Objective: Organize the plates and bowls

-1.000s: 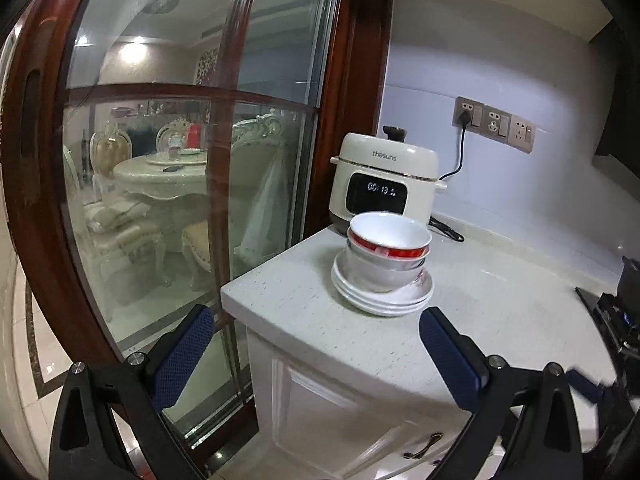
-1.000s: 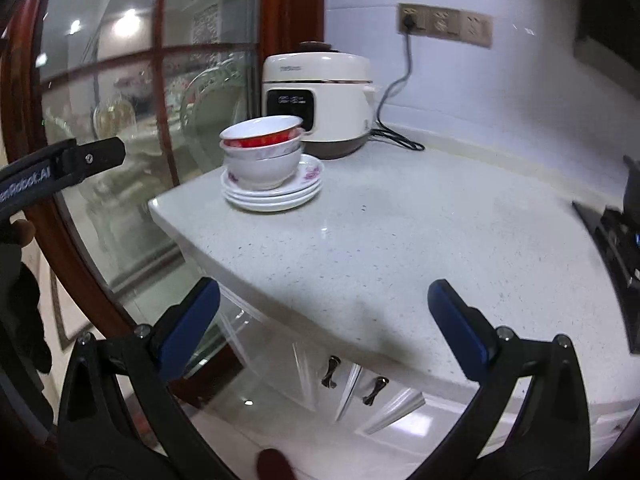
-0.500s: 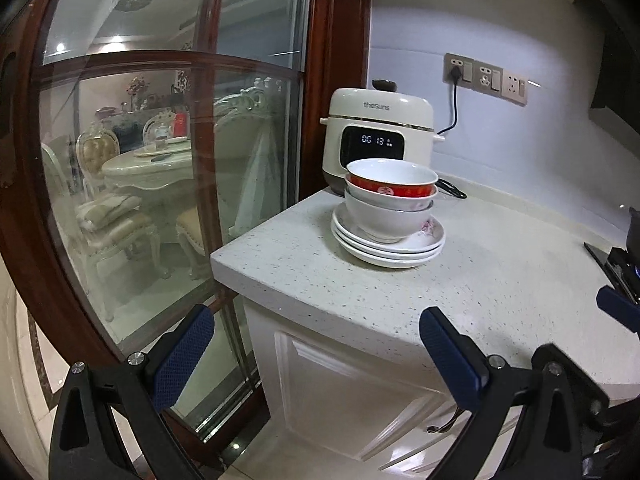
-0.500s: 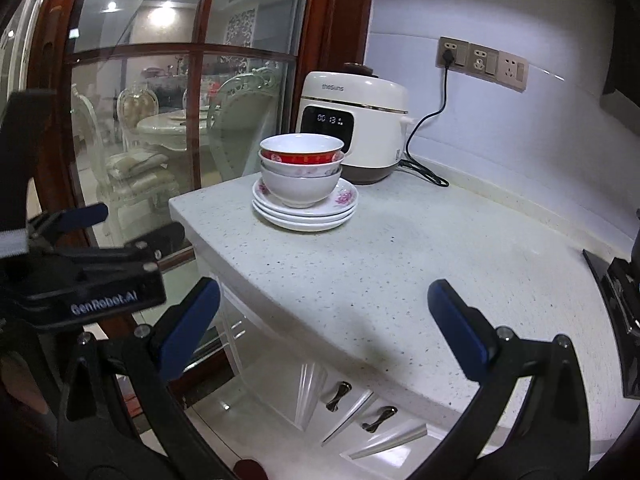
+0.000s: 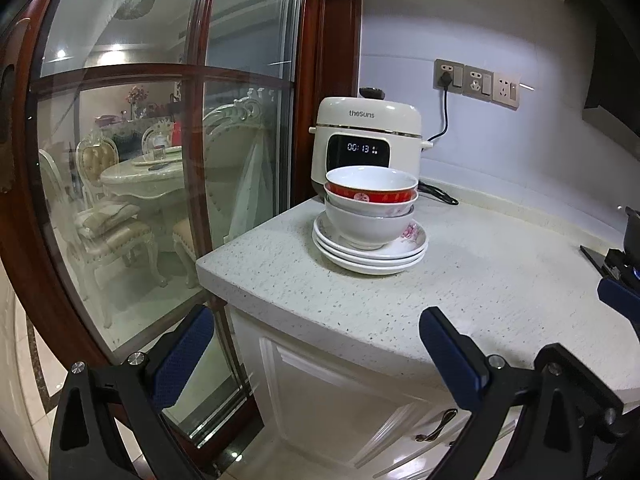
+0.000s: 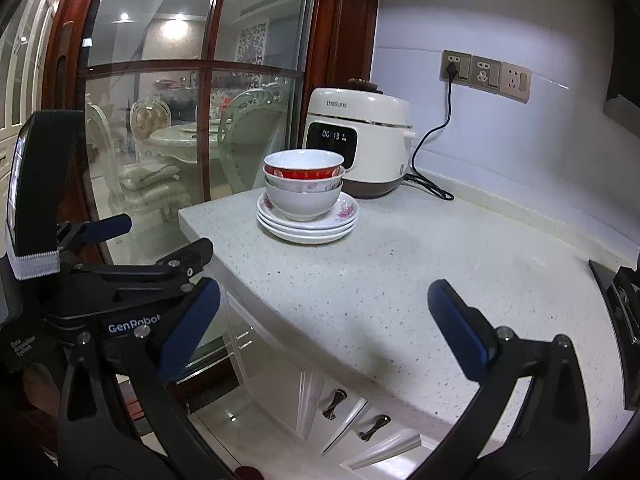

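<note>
While both tools hang short of the counter edge, nothing of the sorting looks begun or, just as possibly, all of it looks finished: cannot tell which from these views alone. Left gripper (image 5: 316, 348) spread wide, blue pads far apart, holding nothing. Right gripper (image 6: 324, 320) likewise gaping and empty, with the left tool's black body visible at nine o'clock in the right wrist view. At roughly twelve o'clock from both, well apart from the fingertips, sits one stack: three nested bowls (image 5: 370, 208), the top one with a red band, resting on a pile of plates (image 5: 370, 256) with pink flower prints, near the corner of the speckled counter (image 5: 500, 292). Just behind the stack, at twelve to one o'clock, a cream rice cooker (image 5: 368, 140) with a lit display, plugged into the wall sockets (image 5: 476, 82). At three o'clock, the black edge of a stove (image 6: 616, 292). If separating bowls from plates is meant, every piece is left to move, top bowl first; if stacking was the aim, the pile already stands neat and centred.
</note>
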Tool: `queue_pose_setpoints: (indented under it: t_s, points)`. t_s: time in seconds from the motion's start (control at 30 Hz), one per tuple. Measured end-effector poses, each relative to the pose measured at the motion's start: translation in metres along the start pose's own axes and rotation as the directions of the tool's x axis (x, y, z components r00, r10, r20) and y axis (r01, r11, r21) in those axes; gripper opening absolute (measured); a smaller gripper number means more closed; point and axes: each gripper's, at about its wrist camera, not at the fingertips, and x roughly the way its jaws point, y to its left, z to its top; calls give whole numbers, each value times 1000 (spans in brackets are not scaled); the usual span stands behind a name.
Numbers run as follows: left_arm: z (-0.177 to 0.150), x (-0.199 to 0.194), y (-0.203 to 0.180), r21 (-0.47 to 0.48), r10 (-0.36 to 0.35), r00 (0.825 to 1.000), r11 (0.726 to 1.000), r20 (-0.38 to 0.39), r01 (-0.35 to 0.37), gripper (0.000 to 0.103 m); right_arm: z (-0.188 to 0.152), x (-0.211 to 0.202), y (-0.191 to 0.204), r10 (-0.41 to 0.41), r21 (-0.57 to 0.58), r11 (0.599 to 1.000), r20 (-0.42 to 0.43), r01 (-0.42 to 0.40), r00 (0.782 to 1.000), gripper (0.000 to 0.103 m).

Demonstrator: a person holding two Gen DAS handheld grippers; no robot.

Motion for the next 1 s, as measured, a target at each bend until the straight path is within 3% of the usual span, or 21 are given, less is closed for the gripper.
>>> queue_pose_setpoints:
  t_s: [1.0]
  points:
    - [3,-2,6,-4,3,1000,1000,-8,-3,103,6,4,-9,-43,57,997,-26,44,999,103]
